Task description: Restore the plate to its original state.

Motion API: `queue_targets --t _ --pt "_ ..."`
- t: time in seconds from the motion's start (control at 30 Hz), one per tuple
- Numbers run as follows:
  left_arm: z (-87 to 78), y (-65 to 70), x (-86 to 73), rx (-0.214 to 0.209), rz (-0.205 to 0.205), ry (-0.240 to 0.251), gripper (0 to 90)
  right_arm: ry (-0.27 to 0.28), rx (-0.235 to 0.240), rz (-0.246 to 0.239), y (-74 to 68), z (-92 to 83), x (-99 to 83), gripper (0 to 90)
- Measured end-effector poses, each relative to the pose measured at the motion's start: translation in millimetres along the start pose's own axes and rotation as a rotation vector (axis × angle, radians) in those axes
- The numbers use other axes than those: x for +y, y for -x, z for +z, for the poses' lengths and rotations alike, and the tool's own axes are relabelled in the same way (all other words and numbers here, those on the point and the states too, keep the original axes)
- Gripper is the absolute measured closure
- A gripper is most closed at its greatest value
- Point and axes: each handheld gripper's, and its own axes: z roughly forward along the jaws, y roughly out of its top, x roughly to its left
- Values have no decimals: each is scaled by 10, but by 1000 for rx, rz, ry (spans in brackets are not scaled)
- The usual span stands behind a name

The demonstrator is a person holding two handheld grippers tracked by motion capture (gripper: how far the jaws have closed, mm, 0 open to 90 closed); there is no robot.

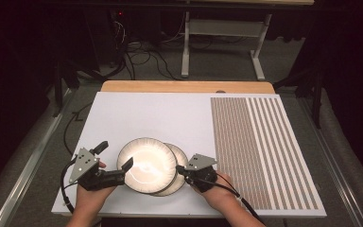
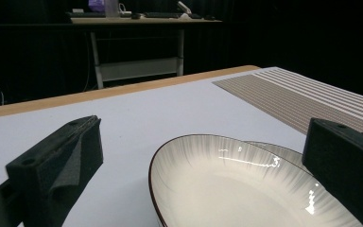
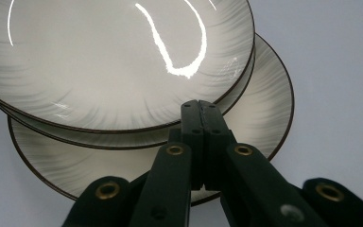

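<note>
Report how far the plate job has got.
Done: the top plate already lies on the lower plates, shifted to one side. In hand: the left gripper stands open around the top plate's near rim; the right gripper is shut, tips over the stack's rim. Left, probably: gripping and lifting or squaring the stack.

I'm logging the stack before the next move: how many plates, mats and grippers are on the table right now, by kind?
Plates, white with a dark rim: 3, stacked off-centre: top plate, middle plate, bottom plate
Striped mat: 1
Grippers: 2, left gripper open around the top plate's edge, right gripper shut over the plates
Total: 6
</note>
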Motion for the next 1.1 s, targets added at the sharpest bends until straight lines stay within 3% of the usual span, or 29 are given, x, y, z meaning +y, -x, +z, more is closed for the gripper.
queue_targets --t 1.1 --pt "-21 -46 -5 3 -10 -2 1 0 -6 0 11 -26 7 900"
